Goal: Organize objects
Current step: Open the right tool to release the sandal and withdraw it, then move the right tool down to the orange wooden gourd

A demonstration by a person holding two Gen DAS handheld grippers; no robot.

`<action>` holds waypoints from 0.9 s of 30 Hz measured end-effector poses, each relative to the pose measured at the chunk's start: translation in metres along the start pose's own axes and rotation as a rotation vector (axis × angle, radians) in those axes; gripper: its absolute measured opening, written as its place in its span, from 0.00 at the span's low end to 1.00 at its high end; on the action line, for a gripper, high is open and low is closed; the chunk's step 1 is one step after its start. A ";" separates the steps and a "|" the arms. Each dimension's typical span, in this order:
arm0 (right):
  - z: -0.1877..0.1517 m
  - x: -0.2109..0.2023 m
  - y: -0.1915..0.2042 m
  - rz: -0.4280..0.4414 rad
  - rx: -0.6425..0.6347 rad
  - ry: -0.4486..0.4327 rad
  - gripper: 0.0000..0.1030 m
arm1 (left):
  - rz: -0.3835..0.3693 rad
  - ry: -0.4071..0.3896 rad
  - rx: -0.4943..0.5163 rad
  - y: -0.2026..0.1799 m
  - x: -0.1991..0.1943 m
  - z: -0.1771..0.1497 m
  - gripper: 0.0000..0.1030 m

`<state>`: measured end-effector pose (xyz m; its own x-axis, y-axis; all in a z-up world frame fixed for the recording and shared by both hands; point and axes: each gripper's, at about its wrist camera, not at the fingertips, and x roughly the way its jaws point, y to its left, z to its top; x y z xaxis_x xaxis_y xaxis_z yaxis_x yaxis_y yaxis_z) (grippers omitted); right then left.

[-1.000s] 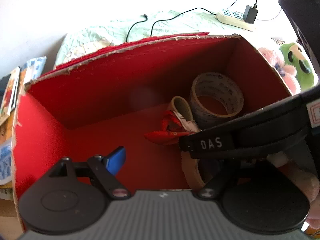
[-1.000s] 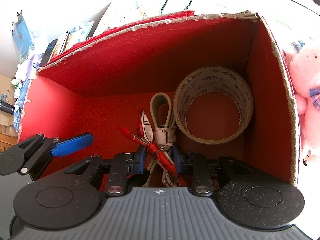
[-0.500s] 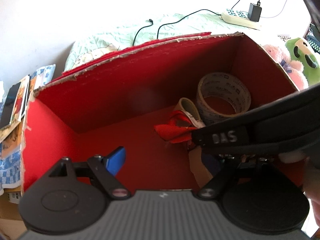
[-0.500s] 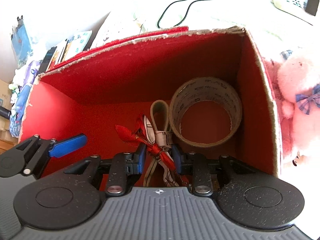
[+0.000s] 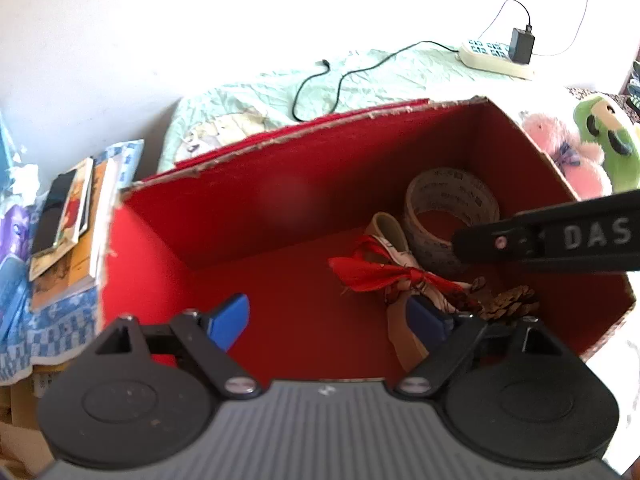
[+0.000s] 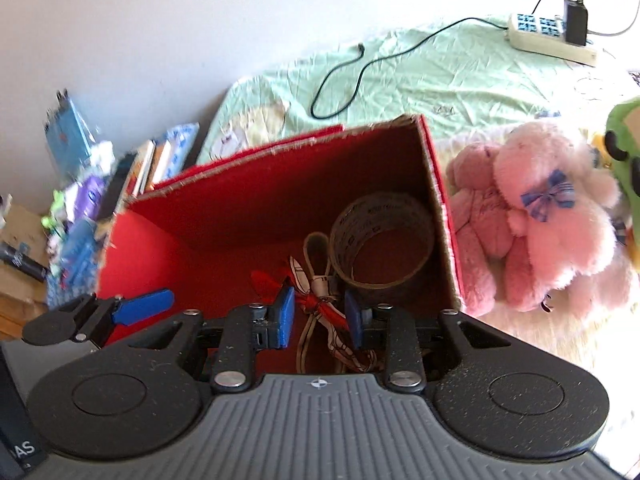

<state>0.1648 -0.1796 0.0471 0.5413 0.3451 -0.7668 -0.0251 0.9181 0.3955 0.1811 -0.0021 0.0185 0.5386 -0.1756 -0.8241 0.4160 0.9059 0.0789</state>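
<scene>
- Bedroom setting: a red box (image 6: 240, 216) sits on a bed with a pale green sheet (image 6: 460, 68), white wall behind, pink plush toy (image 6: 552, 216) touching the box's right side.
- Right claw (image 6: 319, 316), nearest in its own view: blue pads parted to a moderate gap, nothing gripped. It hangs above the box's near edge, with the ribbon-tied roll (image 6: 316, 276) below and between the pads, apart from them.
- Left claw (image 5: 328, 316): jaws wide apart, empty, over the bare left half of the box floor.
- Step in hand, by judgement: the placing of the roll in the box looks complete; both claws are free.
- Next move, by judgement: lift clear of the box walls and pick another loose item; the plush toy is soft and bulky, so it calls for a wide opening and a pinch on a limb.
- Box interior: rough-cut cardboard rim, matt red lining. The tied roll is a narrow tan ring wrapped in printed cloth with a red bow, lying right of centre.
- Behind it, a wide tape roll (image 5: 452, 208) with printed lettering leans in the far right corner.
- A pine cone (image 5: 508, 304), brown and scaly, lies by the near right wall.
- Far side: a black cable (image 6: 360, 76) across the sheet, a power strip (image 6: 548, 36) with a black adapter, and stacked books (image 5: 72, 224) to the left.
</scene>
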 end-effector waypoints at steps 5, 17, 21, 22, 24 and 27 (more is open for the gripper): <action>-0.007 -0.013 0.001 0.027 -0.003 -0.052 0.29 | 0.024 -0.007 -0.037 0.001 -0.015 -0.001 0.86; -0.027 -0.050 -0.012 0.083 -0.049 -0.166 0.33 | 0.124 -0.004 -0.096 -0.012 -0.047 -0.014 0.88; -0.033 -0.063 -0.017 0.106 -0.070 -0.193 0.37 | 0.154 -0.004 -0.120 -0.020 -0.059 -0.020 0.88; -0.034 -0.066 -0.017 0.108 -0.082 -0.195 0.37 | 0.162 -0.005 -0.124 -0.022 -0.061 -0.022 0.89; -0.036 -0.070 -0.019 0.116 -0.099 -0.199 0.43 | 0.177 -0.006 -0.135 -0.027 -0.067 -0.025 0.89; -0.041 -0.075 -0.023 0.130 -0.112 -0.192 0.43 | 0.186 -0.003 -0.157 -0.033 -0.074 -0.031 0.89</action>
<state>0.0901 -0.2190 0.0750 0.6766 0.4281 -0.5991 -0.1924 0.8881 0.4174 0.1053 -0.0073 0.0595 0.5978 -0.0006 -0.8016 0.1900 0.9716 0.1410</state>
